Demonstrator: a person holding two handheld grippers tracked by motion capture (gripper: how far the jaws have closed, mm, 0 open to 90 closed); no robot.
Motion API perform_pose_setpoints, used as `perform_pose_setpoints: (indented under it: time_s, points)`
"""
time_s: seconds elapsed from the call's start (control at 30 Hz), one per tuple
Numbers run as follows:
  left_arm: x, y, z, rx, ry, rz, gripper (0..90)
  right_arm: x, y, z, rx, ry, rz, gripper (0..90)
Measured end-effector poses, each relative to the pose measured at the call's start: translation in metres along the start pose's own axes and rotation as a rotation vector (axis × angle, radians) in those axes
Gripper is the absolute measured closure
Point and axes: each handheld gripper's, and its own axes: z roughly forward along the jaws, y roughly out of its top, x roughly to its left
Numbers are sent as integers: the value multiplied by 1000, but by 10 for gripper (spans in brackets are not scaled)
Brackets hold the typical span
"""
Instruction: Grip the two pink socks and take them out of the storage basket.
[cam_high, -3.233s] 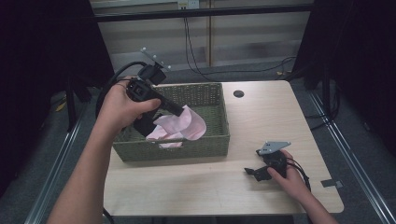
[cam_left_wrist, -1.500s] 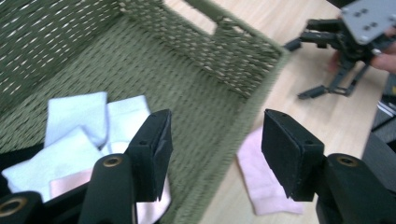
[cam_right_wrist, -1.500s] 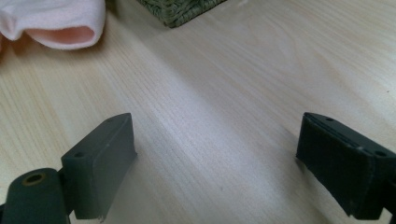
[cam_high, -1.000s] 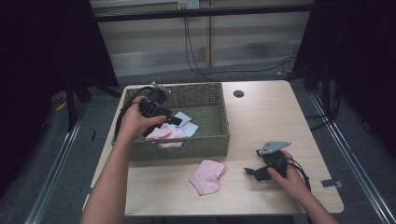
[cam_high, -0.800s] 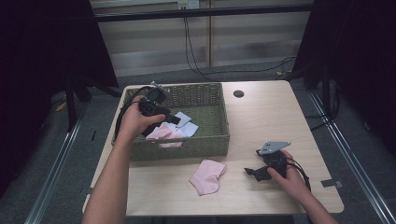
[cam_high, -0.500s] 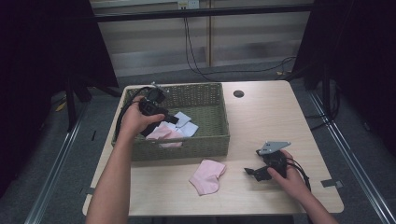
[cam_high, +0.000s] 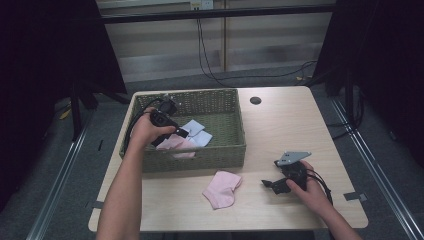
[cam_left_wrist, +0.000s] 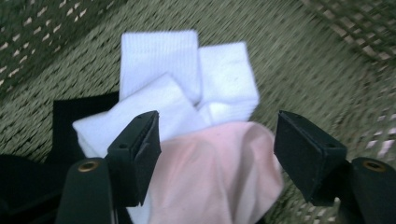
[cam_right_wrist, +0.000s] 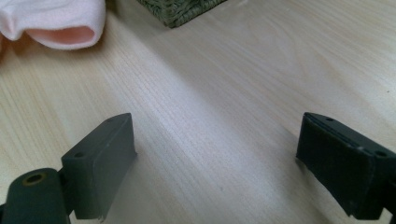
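left gripper reaches into basket, jaws wide apart over pink sock; white socks inside | right gripper rests on table, jaws apart, holding nothing

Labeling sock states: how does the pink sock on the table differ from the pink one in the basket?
The table sock lies alone on bare wood in front of the basket; the basket sock rests among white socks. The table sock has no gripper near it; the basket sock sits between the open jaws of the left gripper. Both are pale pink and lie loose, ungripped.
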Motion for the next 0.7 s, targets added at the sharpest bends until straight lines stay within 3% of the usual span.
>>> perform_pose_setpoints:
  time_s: [0.23,0.4,0.7]
  points:
    - [7,-8,8,52,-3,-13,250,0,0,0,0,0,0,106]
    - [11,-14,11,65,-1,-55,216,0,0,0,1,0,1,106]
    - [14,-19,21,123,6,-37,183,0,0,0,0,0,0,107]
